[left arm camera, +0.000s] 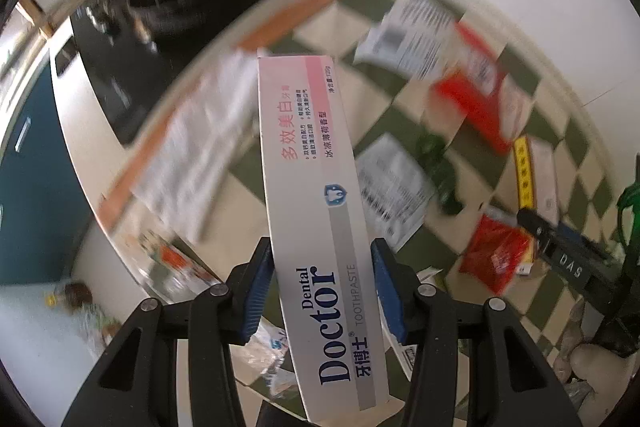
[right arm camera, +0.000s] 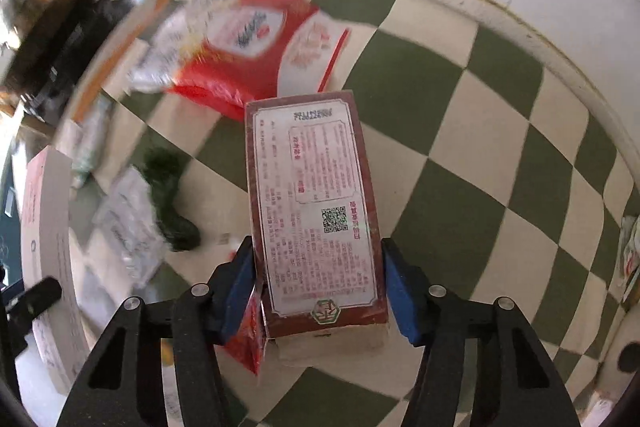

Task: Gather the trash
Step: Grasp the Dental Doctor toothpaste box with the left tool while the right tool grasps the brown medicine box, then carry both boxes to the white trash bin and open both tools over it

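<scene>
Underfoot, green-and-cream checkered floor (right arm camera: 460,155)

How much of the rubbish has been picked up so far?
Nothing visibly binned yet. In hand: the left gripper clamps a toothpaste box; the right gripper clamps a brown carton. Left on the checkered cloth: red bag, green wrapper, papers.

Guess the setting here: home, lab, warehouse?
Probably a home kitchen or dining corner: a table under a green-and-cream checked cloth, littered with household packaging such as a toothpaste box and a red snack bag.
</scene>
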Available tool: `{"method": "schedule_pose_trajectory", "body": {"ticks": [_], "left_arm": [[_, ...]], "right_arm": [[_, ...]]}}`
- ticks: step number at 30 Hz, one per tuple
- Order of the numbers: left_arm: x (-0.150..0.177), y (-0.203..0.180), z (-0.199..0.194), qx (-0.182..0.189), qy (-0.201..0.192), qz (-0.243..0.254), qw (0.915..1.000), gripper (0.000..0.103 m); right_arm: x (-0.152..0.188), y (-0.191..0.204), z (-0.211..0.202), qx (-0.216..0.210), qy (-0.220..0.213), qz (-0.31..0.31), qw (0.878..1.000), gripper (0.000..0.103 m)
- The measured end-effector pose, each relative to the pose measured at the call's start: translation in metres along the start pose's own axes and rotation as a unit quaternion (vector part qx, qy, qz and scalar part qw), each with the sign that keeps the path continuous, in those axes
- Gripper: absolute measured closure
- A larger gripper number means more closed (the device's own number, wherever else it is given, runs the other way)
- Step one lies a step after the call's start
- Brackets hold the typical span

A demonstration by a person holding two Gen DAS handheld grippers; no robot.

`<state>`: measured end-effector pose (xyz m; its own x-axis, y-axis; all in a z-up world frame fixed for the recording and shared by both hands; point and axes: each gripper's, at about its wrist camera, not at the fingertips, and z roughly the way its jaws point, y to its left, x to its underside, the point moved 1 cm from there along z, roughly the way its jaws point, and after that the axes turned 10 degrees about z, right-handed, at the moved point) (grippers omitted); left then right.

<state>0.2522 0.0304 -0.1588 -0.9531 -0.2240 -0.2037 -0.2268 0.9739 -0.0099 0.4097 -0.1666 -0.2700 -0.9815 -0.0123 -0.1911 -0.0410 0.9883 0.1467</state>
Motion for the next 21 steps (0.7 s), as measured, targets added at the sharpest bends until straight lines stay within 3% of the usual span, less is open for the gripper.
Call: {"method": "schedule_pose_trajectory", "body": {"ticks": [3,11,13,15,18,21], "left_arm": [[-0.003,0.012,-0.043,0.008,-0.039,0.005,0.9992,0.058],[0.013,0.063,-0.066,0.032,-0.102,0.008,0.9942,0.058],[0.017,0.073,-0.053,0.037,-0.106,0.004,0.9937,0.058],[0.033,0.096,-0.048,0.039,-0.104,-0.003,0.9938,0.058],[0.069,0.157,-0.043,0.036,-0.096,-0.027,0.9944,0.058],[0.117,0.244,-0.024,0.026,-0.067,-0.073,0.9947,0.058]], "right_arm": [[0.003,-0.011,-0.028,-0.039,-0.011,0.025,0.999,0.042],[0.027,0.002,-0.095,-0.062,-0.052,0.03,0.996,0.042],[0.051,0.032,-0.12,-0.063,-0.061,0.016,0.996,0.042],[0.074,0.071,-0.12,-0.069,-0.057,-0.004,0.996,0.042],[0.117,0.13,-0.114,-0.09,-0.038,-0.038,0.995,0.042],[0.166,0.207,-0.092,-0.111,-0.012,-0.088,0.99,0.042]]}}
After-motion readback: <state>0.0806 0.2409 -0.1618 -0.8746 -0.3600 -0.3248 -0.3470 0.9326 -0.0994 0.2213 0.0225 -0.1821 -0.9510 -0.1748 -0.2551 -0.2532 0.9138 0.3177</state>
